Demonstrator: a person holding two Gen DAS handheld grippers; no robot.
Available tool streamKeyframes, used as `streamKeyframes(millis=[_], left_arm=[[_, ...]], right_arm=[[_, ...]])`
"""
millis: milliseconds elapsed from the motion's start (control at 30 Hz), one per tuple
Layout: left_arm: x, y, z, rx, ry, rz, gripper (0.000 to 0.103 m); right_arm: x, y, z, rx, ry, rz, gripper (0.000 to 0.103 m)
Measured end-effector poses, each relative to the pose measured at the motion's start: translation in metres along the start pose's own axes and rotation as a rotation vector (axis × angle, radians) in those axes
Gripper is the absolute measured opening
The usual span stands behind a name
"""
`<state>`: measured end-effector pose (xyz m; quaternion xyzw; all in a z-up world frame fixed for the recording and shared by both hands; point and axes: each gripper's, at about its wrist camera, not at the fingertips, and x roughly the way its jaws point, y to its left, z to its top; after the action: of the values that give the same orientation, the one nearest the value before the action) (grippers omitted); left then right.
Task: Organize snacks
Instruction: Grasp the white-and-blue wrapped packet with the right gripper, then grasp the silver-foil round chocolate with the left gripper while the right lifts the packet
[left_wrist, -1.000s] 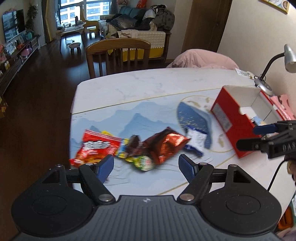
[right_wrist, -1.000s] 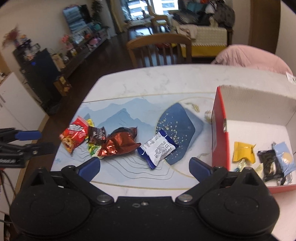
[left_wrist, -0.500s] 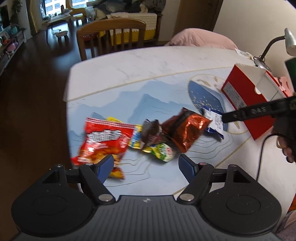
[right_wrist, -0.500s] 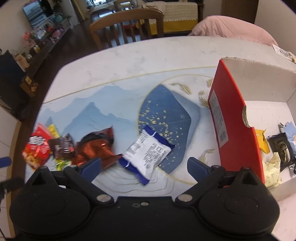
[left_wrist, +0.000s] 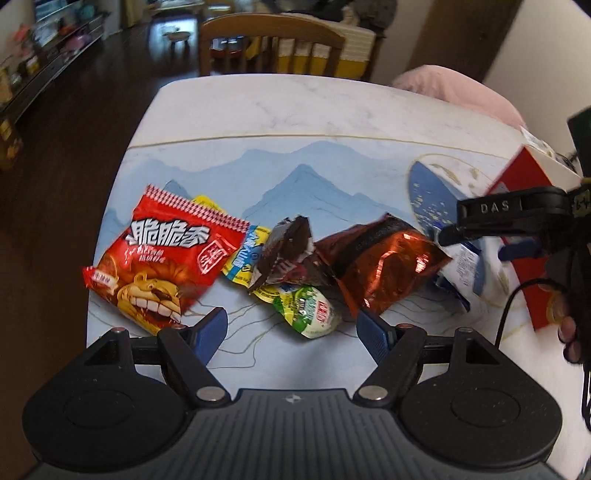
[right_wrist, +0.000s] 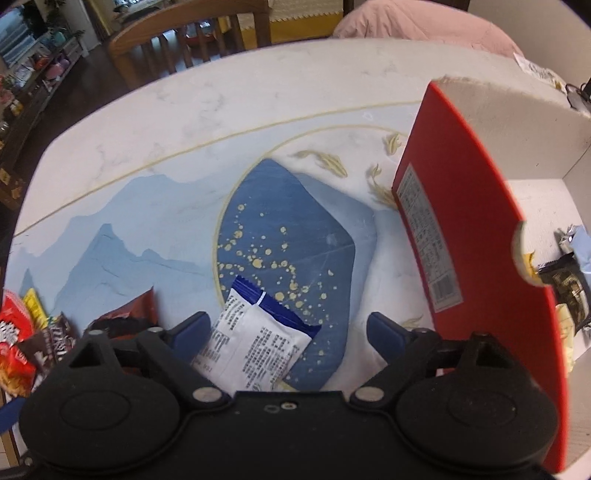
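Both grippers drop onto the loose snacks

Right gripper (right_wrist: 284, 332) has descended, its spread jaws closing astride the white-and-blue packet (right_wrist: 255, 350); left gripper (left_wrist: 291, 328), jaws spread, now frames the green candy (left_wrist: 310, 310).

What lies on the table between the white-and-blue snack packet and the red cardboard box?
Nothing: between the white-and-blue snack packet and the red cardboard box, only bare printed table mat shows, in the right wrist view.
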<state>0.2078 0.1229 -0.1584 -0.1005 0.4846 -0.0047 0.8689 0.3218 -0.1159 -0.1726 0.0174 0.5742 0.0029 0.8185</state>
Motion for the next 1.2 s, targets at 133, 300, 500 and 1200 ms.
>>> streamKeyframes(millis=[133,300,500,1200], left_arm=[[0.009,0.006,0.004,-0.109,0.011,0.027,0.077],[0.022,0.000,0.004,-0.112,0.028,0.051,0.076],[0.028,-0.004,0.005,-0.105,0.026,0.059,0.067],[0.008,0.007,-0.015,-0.143,0.044,0.026,0.018]], right_arm=[[0.004,0.007,0.000,-0.023,-0.008,-0.005,0.087],[0.007,0.015,-0.001,-0.061,0.005,0.002,0.083],[0.006,0.022,-0.007,-0.117,0.011,-0.022,0.079],[-0.024,-0.005,-0.040,-0.149,0.000,0.035,0.046]])
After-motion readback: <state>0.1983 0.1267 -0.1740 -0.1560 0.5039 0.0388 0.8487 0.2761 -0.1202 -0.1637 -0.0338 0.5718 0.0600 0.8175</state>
